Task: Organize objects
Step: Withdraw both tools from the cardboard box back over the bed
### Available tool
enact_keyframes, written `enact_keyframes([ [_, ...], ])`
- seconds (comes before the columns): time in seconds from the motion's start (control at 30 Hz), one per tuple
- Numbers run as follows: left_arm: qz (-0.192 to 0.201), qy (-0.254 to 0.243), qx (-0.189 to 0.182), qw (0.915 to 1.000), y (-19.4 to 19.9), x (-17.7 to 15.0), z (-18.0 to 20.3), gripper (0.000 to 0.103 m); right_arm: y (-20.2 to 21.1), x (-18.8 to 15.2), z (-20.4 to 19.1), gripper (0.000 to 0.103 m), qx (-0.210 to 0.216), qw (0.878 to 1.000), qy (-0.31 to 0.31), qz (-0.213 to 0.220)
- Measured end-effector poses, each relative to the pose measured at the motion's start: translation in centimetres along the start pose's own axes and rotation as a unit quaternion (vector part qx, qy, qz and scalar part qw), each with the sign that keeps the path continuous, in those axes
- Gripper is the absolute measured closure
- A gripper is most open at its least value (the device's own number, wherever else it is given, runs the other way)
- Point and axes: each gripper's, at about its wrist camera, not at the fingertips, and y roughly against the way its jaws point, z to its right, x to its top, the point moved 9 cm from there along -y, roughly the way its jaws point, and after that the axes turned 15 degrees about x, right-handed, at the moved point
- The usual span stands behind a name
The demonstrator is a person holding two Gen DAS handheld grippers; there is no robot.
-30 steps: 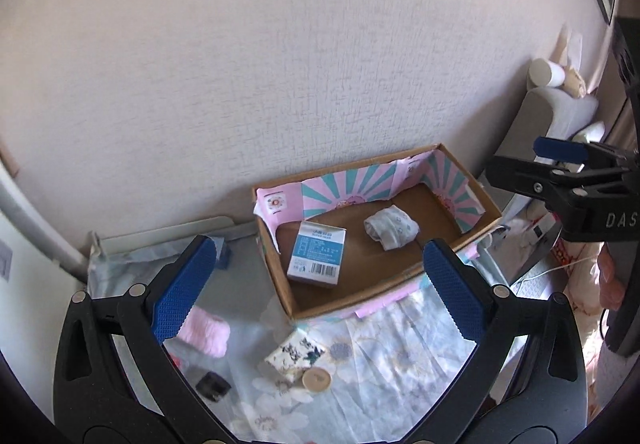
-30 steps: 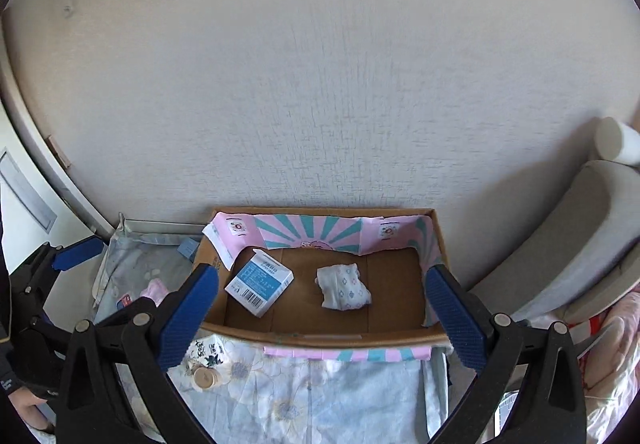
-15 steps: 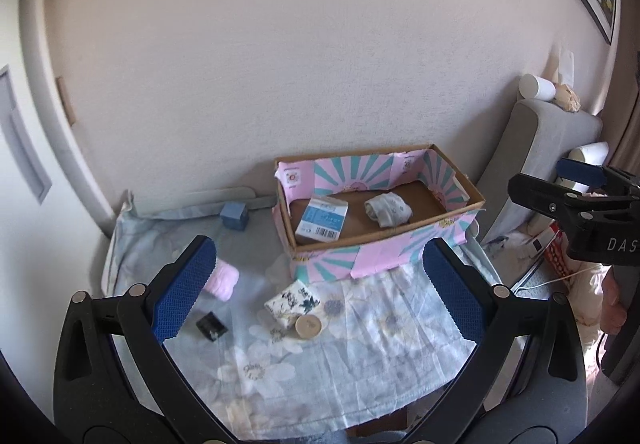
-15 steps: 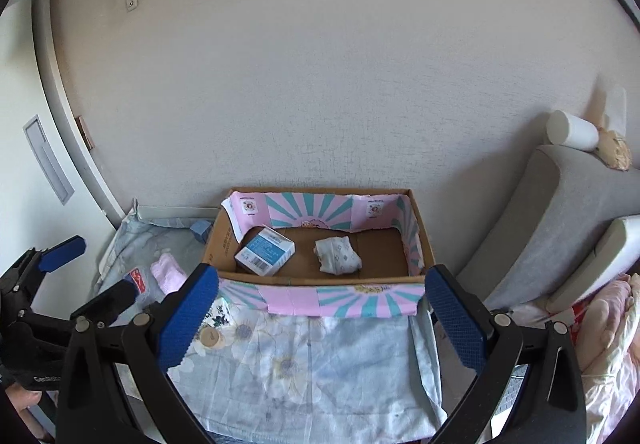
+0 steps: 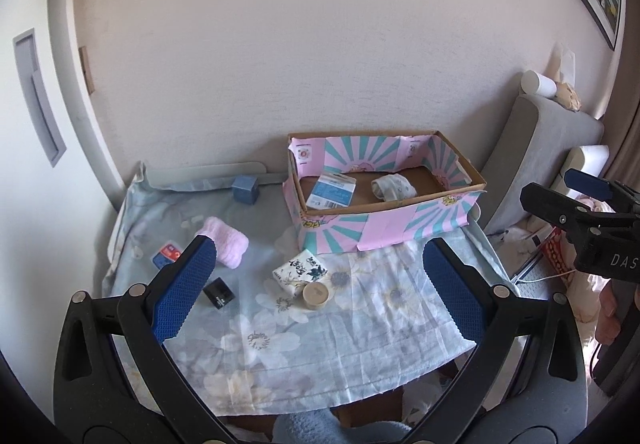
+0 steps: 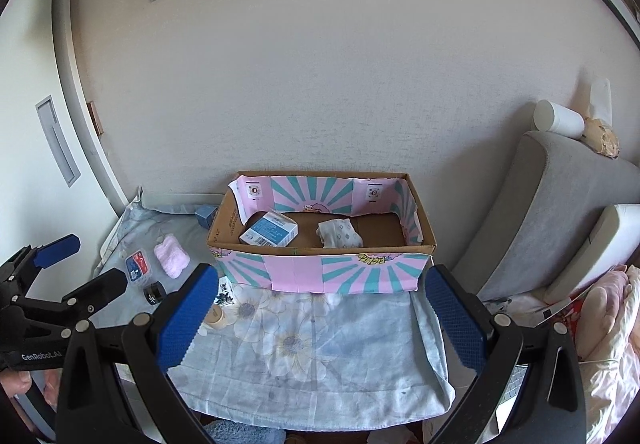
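Both claws hang above the near edge of a small worktop [image 5: 360, 348] covered with a pale blue floral cloth [image 6: 320, 356], and neither holds anything. The left claw [image 5: 320, 288] has its blue-padded fingers spread wide apart, and so does the right claw [image 6: 324, 320].

A cardboard box [image 5: 384, 222] with pink and teal sunburst wrapping stands at the far right corner of the worktop, against the wall. Two things lie inside it: a blue and white carton [image 5: 334, 192] with a barcode towards the left end, leaning against the left wall of the box, and a rolled white patterned cloth [image 5: 394, 185] near the middle of the box floor, a little apart from the carton.

The other things lie on the cloth to the left of the box and in front of it. A small blue cube-shaped box [image 5: 245, 190] sits at the far edge, near the box's left end. A folded pink towel [image 5: 224, 246] lies towards the left edge, with a small flat blue and red packet [image 5: 167, 254] just beside it, nearer that edge. A little black box [image 5: 218, 292] lies nearer the front, partly behind the left claw's finger in the left wrist view. A white tissue pack [image 5: 300, 270] printed with dark ink flowers lies close to the front left corner of the cardboard box, and a small round tan jar [image 5: 315, 294] touches its near side.

A grey cushion [image 6: 560, 203] stands off the right edge of the worktop.
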Motion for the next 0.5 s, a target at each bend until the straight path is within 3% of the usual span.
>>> enact_keyframes([
  [0.17, -0.006, 0.024, -0.004, 0.9997, 0.1, -0.4, -1.7, 0.000, -0.7, 0.1, -1.0, 0.000, 0.016, 1.000, 0.002, -0.002],
  [0.5, -0.014, 0.070, 0.047, 0.9964, 0.5, -2.5, -7.9, 0.000, -4.2, 0.5, -5.2, 0.000, 0.065, 0.997, 0.027, -0.025],
])
